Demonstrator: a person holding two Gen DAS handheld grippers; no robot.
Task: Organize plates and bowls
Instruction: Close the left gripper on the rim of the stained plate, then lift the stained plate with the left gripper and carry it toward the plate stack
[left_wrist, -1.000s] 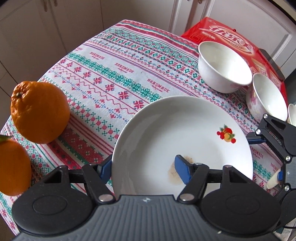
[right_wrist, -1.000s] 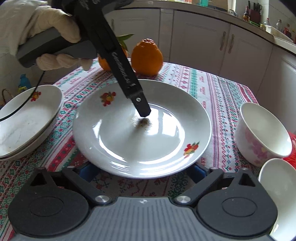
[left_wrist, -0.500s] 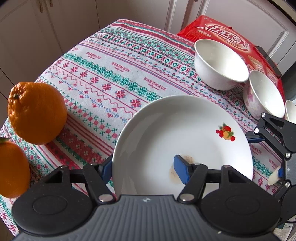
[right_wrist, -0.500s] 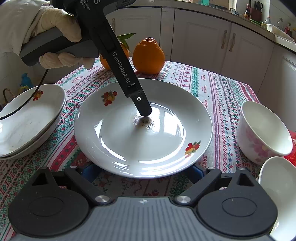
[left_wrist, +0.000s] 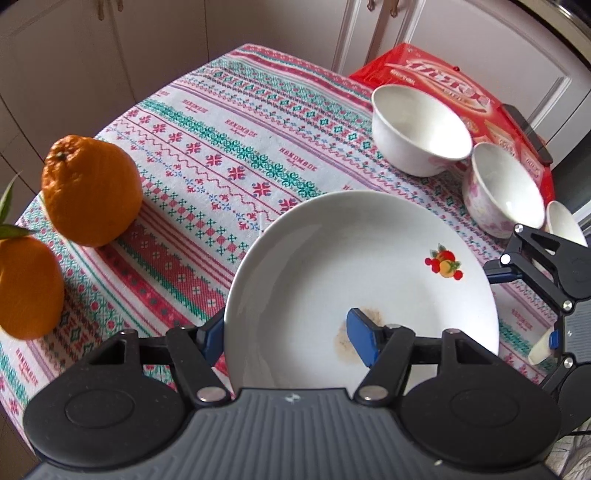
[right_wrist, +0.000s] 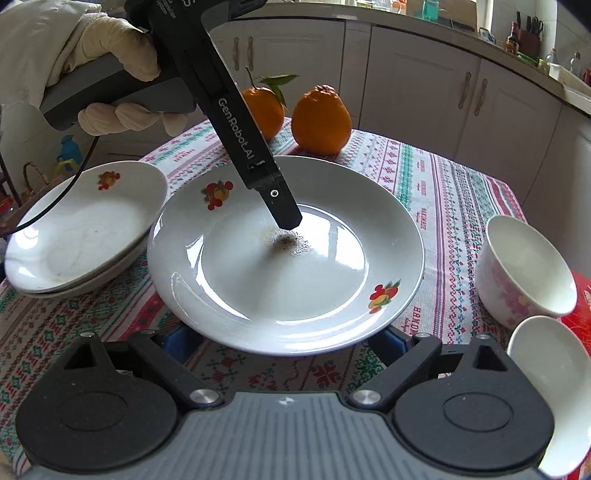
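Observation:
A white plate (left_wrist: 332, 266) with fruit decals and a brown smear is pinched at its rim by my left gripper (left_wrist: 286, 334). One blue pad lies inside the plate and the other sits under its edge. In the right wrist view the plate (right_wrist: 258, 295) hangs just above the cloth, its left rim overlapping two stacked plates (right_wrist: 85, 229). The left gripper's upper finger (right_wrist: 280, 206) presses near the plate's centre. My right gripper (right_wrist: 282, 339) stands open, its blue pads low under the plate's near rim and not pressing on it. Three bowls stand nearby: a plain white bowl (left_wrist: 421, 133), a floral bowl (right_wrist: 524, 269) and another white bowl (right_wrist: 550, 387).
Two oranges (left_wrist: 88, 192) (right_wrist: 321, 118) sit on the patterned tablecloth (left_wrist: 221, 147) beyond the plate. Beside the bowls lies a red box (left_wrist: 443, 77) with a dark phone (left_wrist: 524, 129) on it. White cabinets surround the table. A gloved hand (right_wrist: 110, 48) holds the left gripper.
The left gripper has carried the plate up off the cloth and toward the stacked plates, so its rim now overlaps them. The right gripper has stayed where it was.

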